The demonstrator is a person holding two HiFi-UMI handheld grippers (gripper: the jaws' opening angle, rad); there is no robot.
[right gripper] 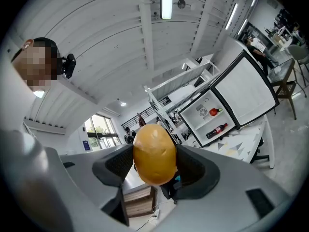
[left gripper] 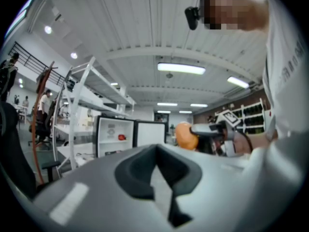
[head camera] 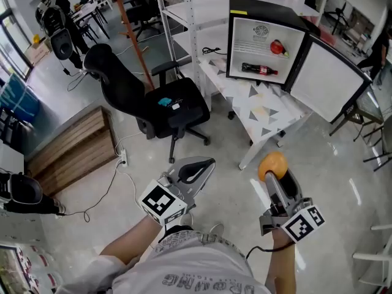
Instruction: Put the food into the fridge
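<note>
My right gripper [head camera: 274, 171] is shut on an orange-yellow round fruit [head camera: 272, 164], which fills the gap between its jaws in the right gripper view [right gripper: 154, 153]. The small black fridge [head camera: 240, 6] stands on a white table ahead, its door [head camera: 326, 78] swung open to the right. Inside lie a cola bottle [head camera: 259, 70] on the lower level and a red item [head camera: 278, 48] above it. My left gripper [head camera: 206, 166] is shut and holds nothing; in the left gripper view [left gripper: 157, 170] its pads meet, and the fruit [left gripper: 185, 135] shows beyond them.
A black office chair [head camera: 162, 103] stands left of the patterned white table [head camera: 263, 112]. A wooden bench [head camera: 70, 149] and a floor cable [head camera: 119, 164] lie at the left. White shelving [head camera: 184, 11] rises behind the table. A person [head camera: 52, 14] stands far back left.
</note>
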